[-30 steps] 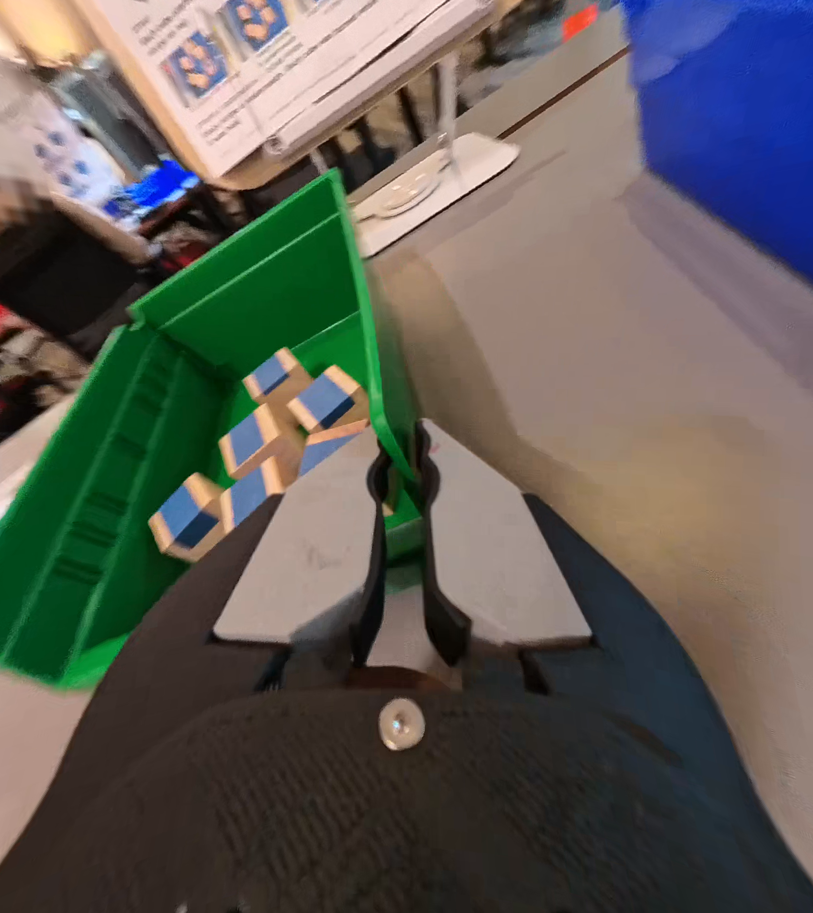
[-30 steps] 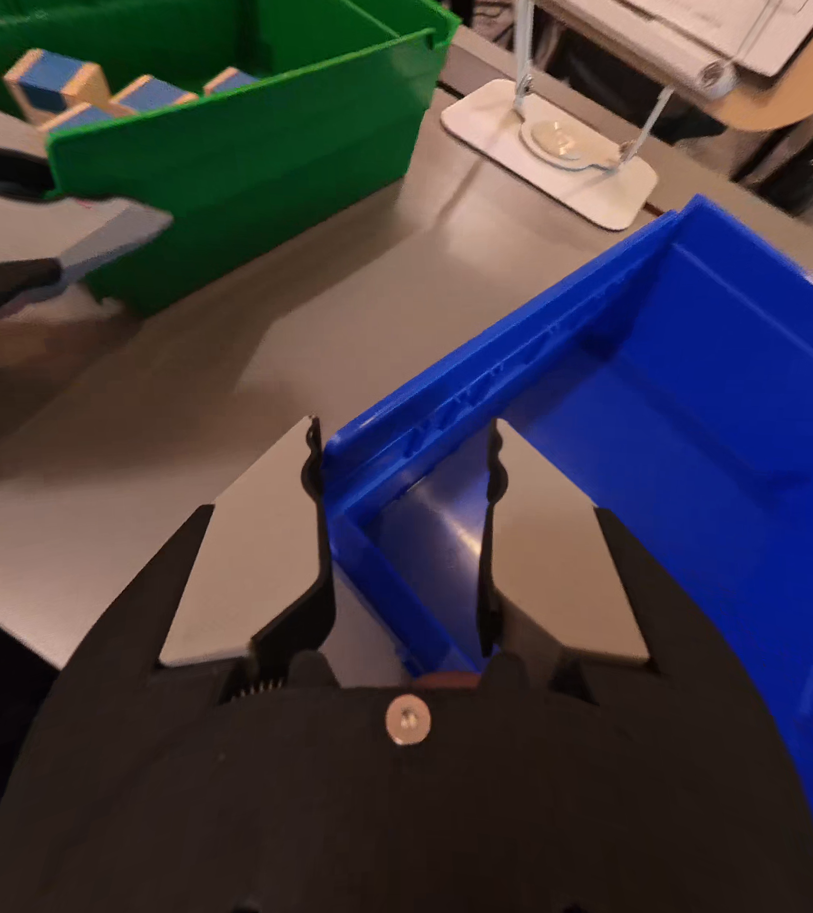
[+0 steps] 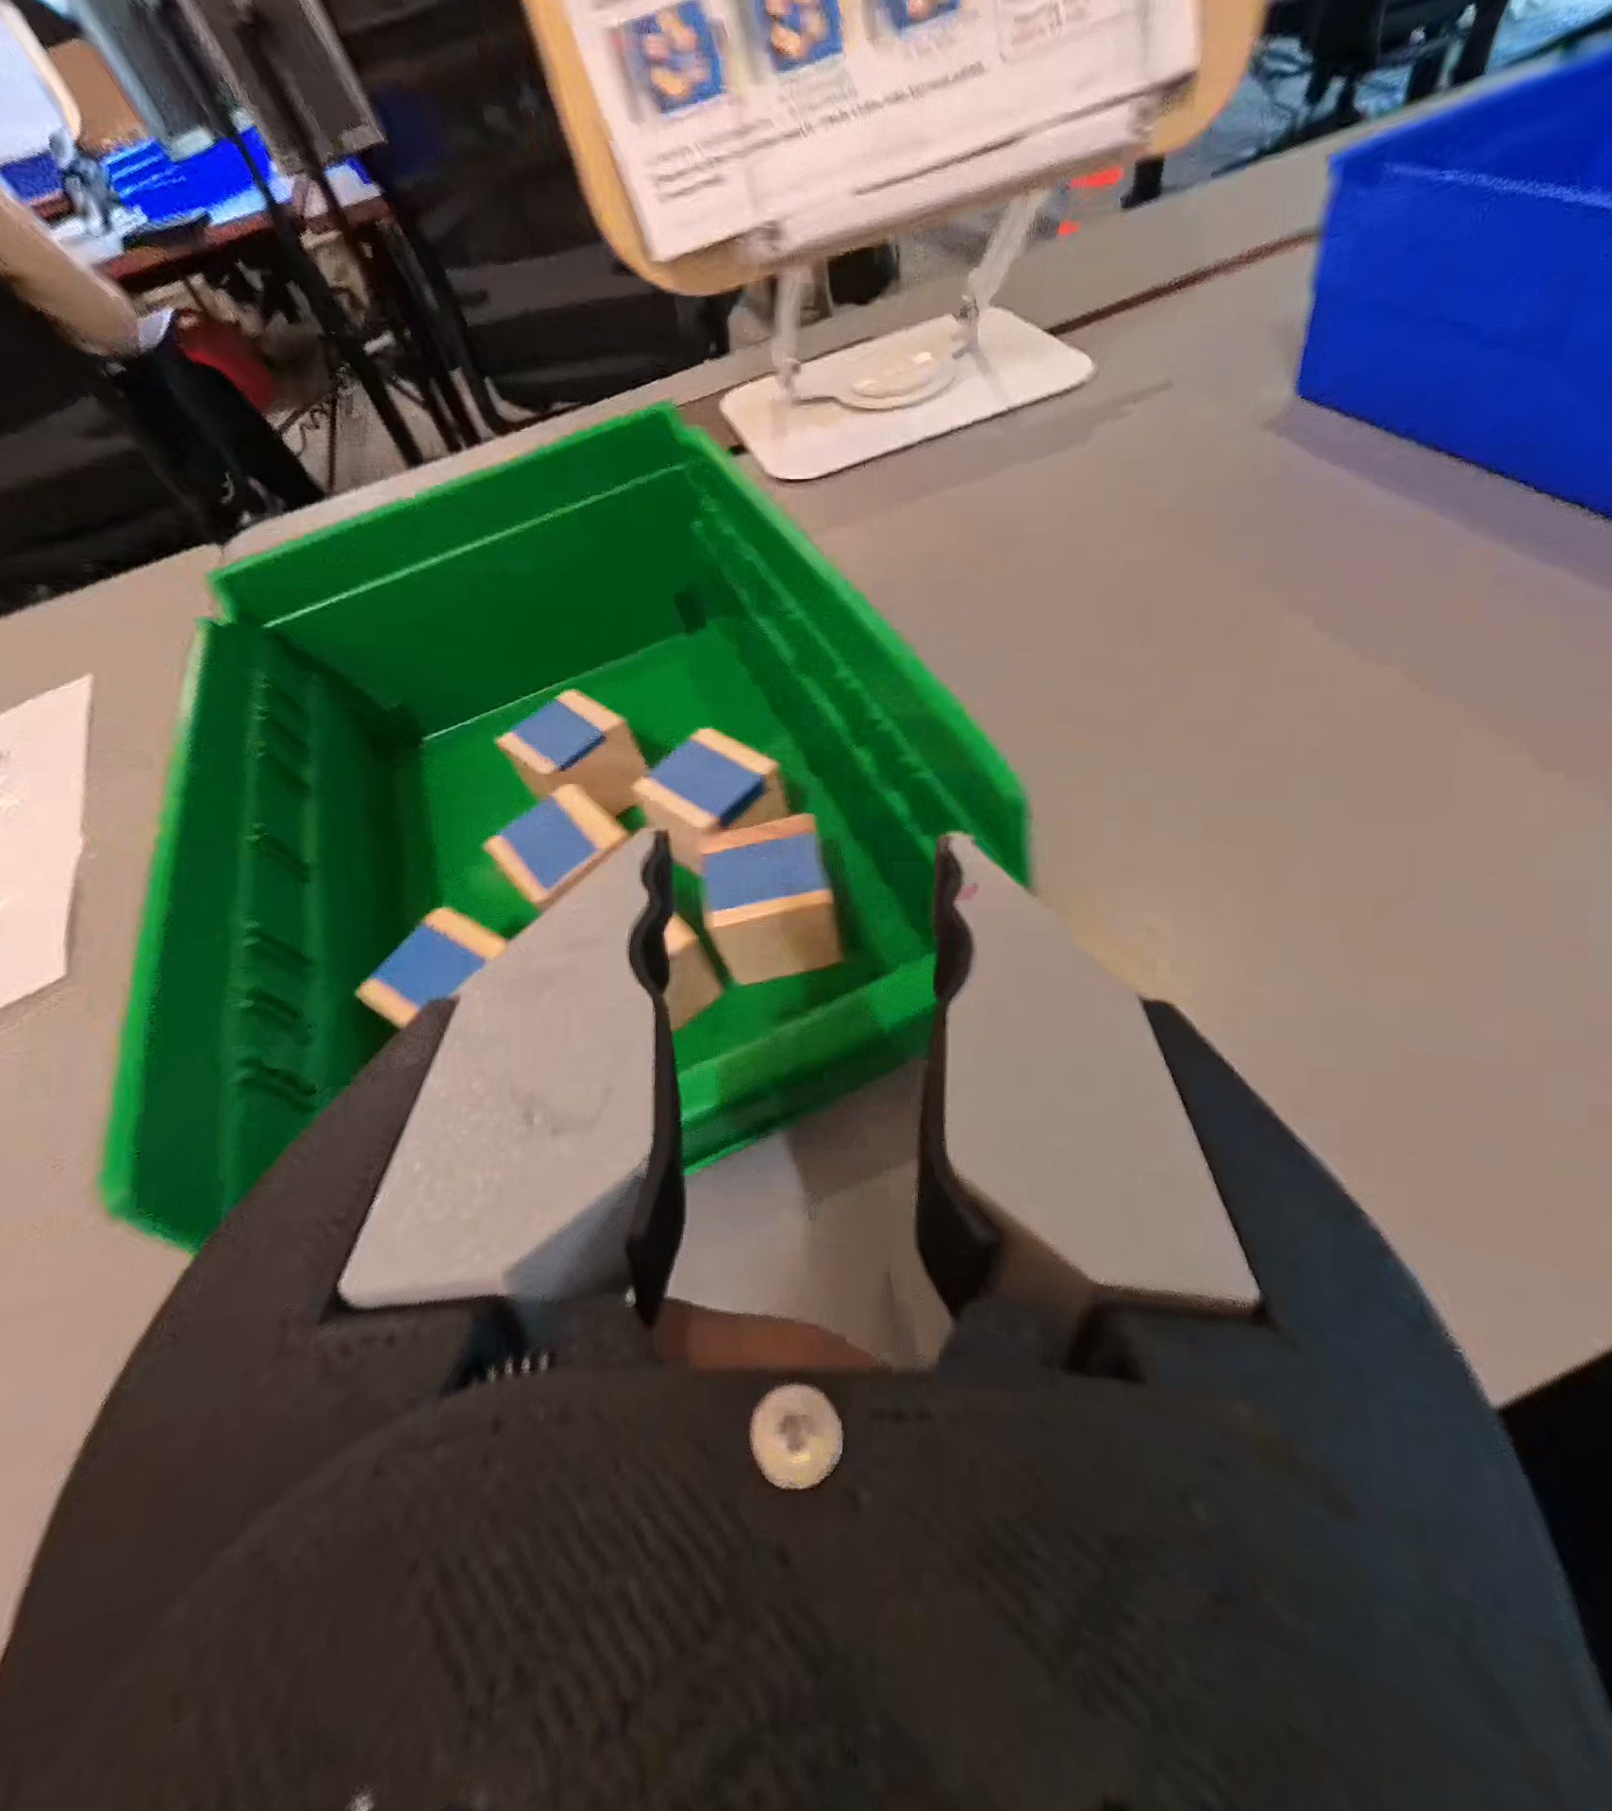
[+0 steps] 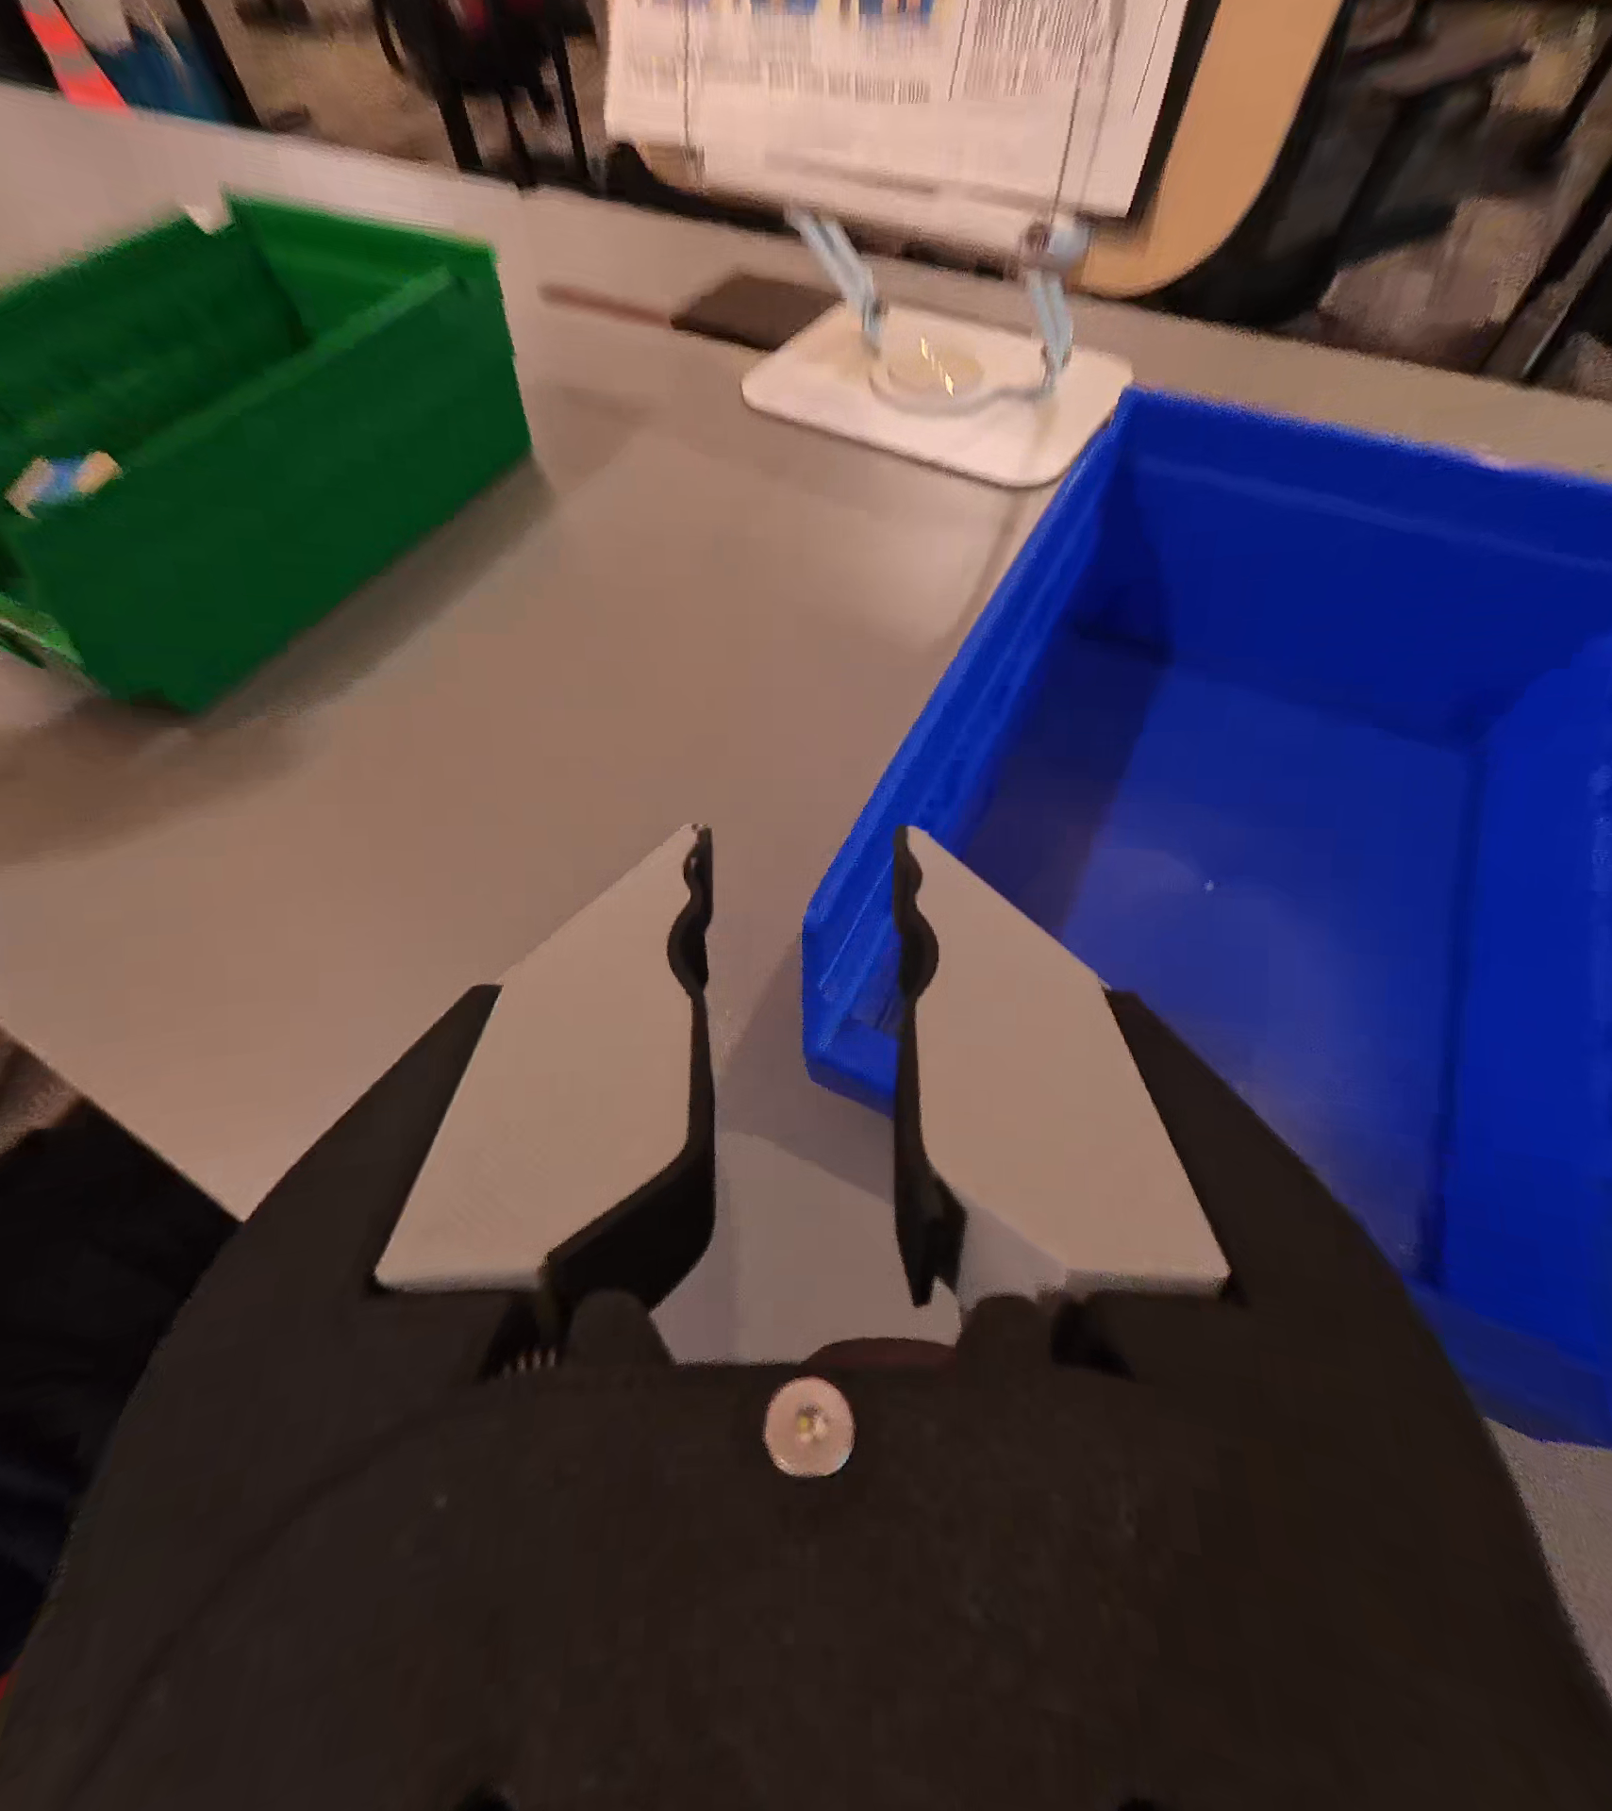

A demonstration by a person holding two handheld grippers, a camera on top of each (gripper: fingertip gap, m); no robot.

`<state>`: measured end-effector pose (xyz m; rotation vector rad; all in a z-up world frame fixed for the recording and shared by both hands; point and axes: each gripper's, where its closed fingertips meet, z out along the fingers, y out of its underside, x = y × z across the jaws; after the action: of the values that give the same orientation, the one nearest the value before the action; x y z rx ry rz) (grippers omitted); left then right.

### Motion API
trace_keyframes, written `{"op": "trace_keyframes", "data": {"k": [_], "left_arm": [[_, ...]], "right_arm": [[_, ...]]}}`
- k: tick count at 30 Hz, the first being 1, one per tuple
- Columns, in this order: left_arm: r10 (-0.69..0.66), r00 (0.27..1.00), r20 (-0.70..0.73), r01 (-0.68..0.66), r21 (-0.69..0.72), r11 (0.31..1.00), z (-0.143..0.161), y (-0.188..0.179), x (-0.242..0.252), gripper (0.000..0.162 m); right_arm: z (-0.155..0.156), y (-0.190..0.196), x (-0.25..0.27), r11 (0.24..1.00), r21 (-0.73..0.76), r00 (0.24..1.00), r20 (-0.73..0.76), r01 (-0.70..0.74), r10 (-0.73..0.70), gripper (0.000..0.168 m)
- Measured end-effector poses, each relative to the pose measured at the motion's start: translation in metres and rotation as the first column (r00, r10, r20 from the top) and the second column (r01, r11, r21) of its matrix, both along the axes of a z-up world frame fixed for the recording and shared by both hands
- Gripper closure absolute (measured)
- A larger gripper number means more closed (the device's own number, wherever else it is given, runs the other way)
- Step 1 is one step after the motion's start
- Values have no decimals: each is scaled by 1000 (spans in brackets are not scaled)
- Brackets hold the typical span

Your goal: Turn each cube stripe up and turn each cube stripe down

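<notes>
Cubes (image 3: 645, 833), blue stripes up, lie inside the green bin (image 3: 272, 882); your left gripper (image 3: 797, 862) hangs above them, spread wide and empty. Your right gripper (image 4: 802, 843) gapes empty beside the blue bin (image 4: 1566, 882).

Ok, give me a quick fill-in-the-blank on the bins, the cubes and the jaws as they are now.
1. The striped cubes lie in the ____ bin.
2. The blue bin holds ____ cubes.
3. The left gripper has its jaws ____.
4. The right gripper grips ____.

Missing words: green; no; open; nothing.
</notes>
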<state>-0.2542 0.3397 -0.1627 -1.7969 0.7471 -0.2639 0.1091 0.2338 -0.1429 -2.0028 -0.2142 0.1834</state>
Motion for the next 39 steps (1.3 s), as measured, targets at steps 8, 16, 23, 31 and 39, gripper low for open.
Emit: {"op": "trace_keyframes", "data": {"k": [8, 16, 23, 31, 39], "left_arm": [[52, 975, -216, -90, -171, 981, -14, 72, -45, 109], [-524, 696, -491, 407, -331, 851, -47, 60, -21, 113], [-611, 505, -610, 490, -380, 785, -64, 66, -23, 117], [-678, 404, -613, 393, -553, 734, -94, 72, -40, 120], [-678, 337, -653, 330, -592, 735, -107, 75, -44, 117]], "right_arm": [[29, -17, 1, 997, 66, 995, -97, -31, 37, 126], [20, -20, -5, 996, 26, 992, -89, -85, 87, 124], [30, -24, 1, 994, 53, 984, -145, -94, 101, 124], [33, -26, -1, 993, 60, 983, -149, -102, 110, 124], [24, -22, -20, 988, 28, 979, -136, -151, 153, 124]]}}
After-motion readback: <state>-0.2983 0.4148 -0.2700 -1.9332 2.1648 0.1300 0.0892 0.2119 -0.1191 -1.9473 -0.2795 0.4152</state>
